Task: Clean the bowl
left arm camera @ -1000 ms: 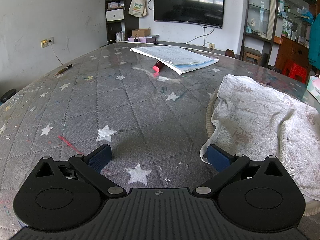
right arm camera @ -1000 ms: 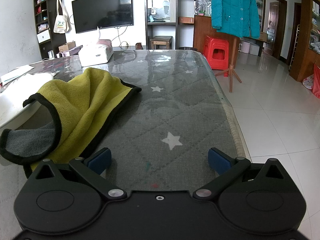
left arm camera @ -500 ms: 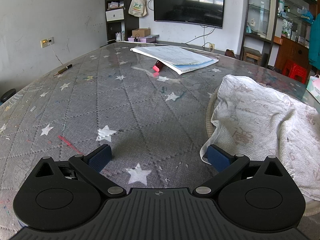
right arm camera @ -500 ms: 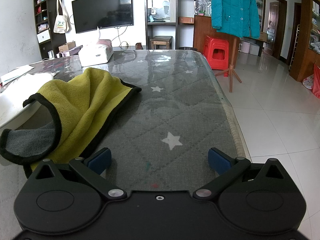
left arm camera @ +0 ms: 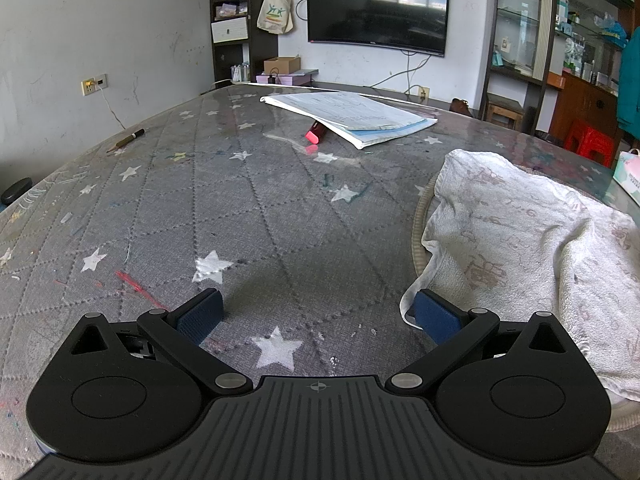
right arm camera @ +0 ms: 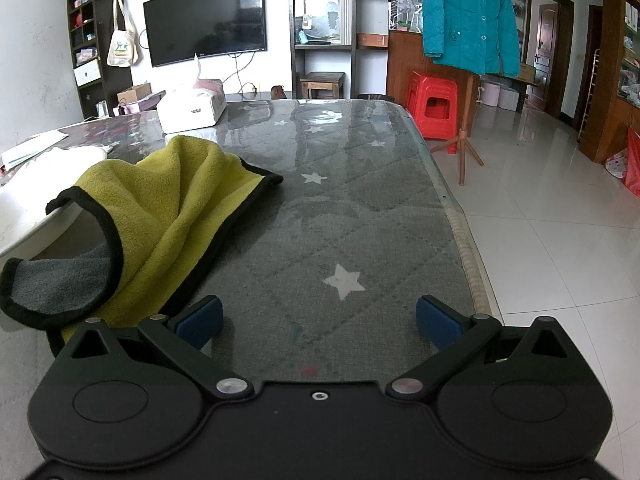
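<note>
Grippers spread wide over the star-quilted worktop

Nearest to us in the left wrist view, our left gripper hangs low over the grey quilted worktop with white stars under a glossy cover. Its blue-padded fingers are released and spread wide, with nothing between them. The right finger pad sits just beside the near corner of a white, stained terry towel. That towel is draped over the shallow pale bowl, whose rim shows only as a thin arc at the towel's left edge. Farther off lie a red marker, partly under a stack of white papers, and a pencil near the left edge.

In the right wrist view, our right gripper also has its fingers released and empty above the worktop. A yellow fleece cloth with black trim lies just left of it, one edge draped up on the bowl's white rim. Beyond stands a white tissue pack. A teal jacket hangs past the worktop, above a red plastic stool.
</note>
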